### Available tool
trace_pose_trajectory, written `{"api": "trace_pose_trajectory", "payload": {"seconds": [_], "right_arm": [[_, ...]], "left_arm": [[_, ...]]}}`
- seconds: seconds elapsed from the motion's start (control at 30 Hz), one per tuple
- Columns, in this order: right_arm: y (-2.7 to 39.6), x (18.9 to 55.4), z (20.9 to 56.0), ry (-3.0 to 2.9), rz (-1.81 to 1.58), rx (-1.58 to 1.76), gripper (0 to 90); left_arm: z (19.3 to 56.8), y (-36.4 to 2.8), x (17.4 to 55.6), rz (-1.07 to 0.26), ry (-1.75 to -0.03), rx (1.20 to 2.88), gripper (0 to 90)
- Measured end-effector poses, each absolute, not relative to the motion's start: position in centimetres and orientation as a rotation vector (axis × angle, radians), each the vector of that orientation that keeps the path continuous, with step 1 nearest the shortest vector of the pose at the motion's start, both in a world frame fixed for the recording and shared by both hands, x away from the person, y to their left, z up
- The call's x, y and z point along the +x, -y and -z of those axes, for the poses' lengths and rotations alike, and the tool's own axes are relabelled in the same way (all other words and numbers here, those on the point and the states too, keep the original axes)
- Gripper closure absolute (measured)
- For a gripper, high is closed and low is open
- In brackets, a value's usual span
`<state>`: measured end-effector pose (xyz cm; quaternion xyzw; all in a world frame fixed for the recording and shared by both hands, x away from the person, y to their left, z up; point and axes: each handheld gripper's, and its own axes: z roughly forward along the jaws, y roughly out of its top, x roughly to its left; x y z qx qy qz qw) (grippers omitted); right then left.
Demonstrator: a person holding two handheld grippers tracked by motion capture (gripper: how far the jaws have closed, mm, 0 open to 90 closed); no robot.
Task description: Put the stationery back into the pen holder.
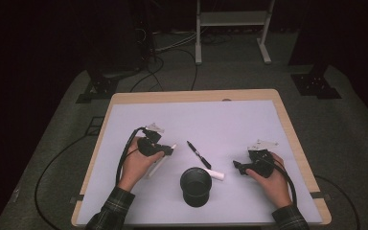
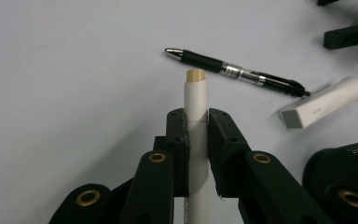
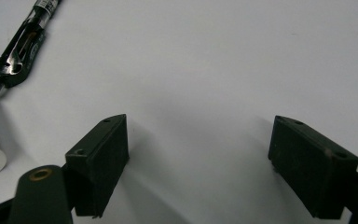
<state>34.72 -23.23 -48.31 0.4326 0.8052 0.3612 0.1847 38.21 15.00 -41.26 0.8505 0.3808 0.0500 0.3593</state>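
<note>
- Left gripper [image 2: 196, 122]: its 2 black jaws are clamped on a white marker [image 2: 196, 100], whose tan tip points away from the camera.
- White marker: held above the white table mat [image 1: 230, 120], left of the black mesh pen cup [image 1: 196, 186].
- Right gripper [image 3: 198, 163]: jaws spread wide with nothing between them, low over the mat at the right.
- Black pen [image 2: 235, 72]: lies on the mat between the 2 grippers.
- White cap [image 2: 324, 102]: lies beside the pen's end, near the cup.
</note>
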Motion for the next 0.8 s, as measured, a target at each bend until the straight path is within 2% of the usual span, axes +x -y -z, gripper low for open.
{"api": "trace_pose_trajectory", "payload": {"seconds": [0.8], "right_arm": [[23.2,34.7,48.3,-2.27,-1.018,1.219,18.7]], "left_arm": [[37.6,-15.3,36.3,-0.126,-0.834,2.076,78.5]]}}
